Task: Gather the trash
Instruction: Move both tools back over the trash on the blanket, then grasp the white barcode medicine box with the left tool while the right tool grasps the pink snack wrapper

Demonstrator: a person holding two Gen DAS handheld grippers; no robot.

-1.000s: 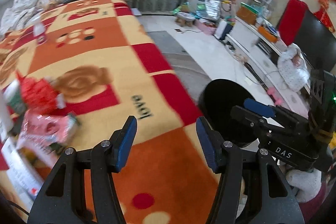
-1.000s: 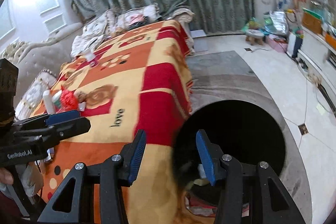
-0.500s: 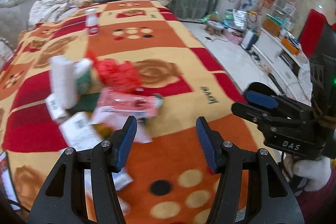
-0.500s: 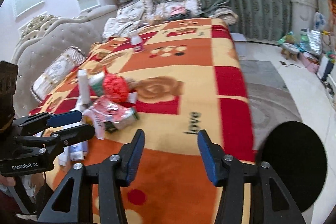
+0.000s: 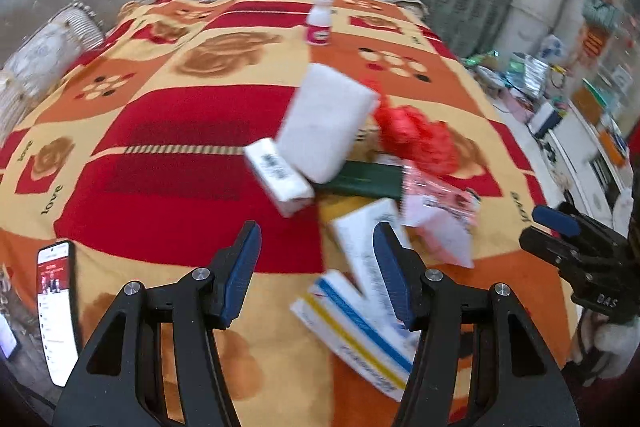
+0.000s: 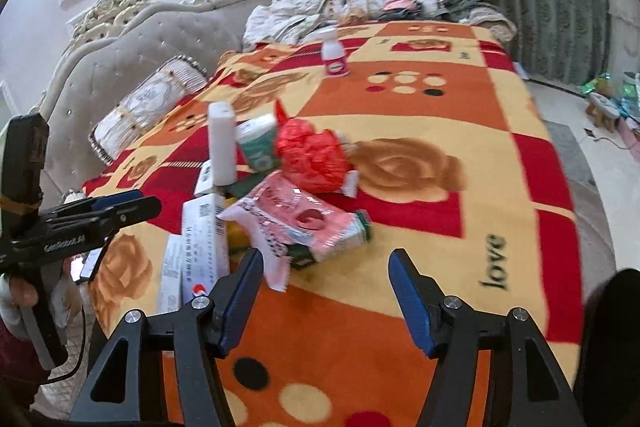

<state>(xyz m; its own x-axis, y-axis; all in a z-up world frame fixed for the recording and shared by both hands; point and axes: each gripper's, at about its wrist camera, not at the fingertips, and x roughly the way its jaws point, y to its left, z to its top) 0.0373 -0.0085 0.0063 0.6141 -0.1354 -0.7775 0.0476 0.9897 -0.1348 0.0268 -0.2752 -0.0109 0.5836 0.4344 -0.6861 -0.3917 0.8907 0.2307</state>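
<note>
A heap of trash lies on a patterned blanket (image 5: 160, 131): a crumpled red bag (image 5: 416, 135) (image 6: 312, 159), a pink wrapper (image 5: 440, 211) (image 6: 296, 223), a tall white box (image 5: 326, 123) (image 6: 222, 151), a small white box (image 5: 278, 177), a dark green box (image 5: 366, 181), flat medicine boxes (image 5: 360, 307) (image 6: 202, 247) and a green-white cup (image 6: 258, 147). My left gripper (image 5: 316, 267) is open and empty just short of the heap. My right gripper (image 6: 326, 297) is open and empty in front of the pink wrapper.
A white bottle with a pink label (image 5: 320, 23) (image 6: 335, 57) stands far back on the blanket. A lit phone (image 5: 56, 307) lies at the left edge. Pillows and bedding (image 6: 320, 3) lie behind. A black bin's rim (image 6: 612, 327) shows at lower right.
Both grippers have swung left from the black bin and the floor to the trash heap on the blanket, and have come closer to it. Both stay open.
</note>
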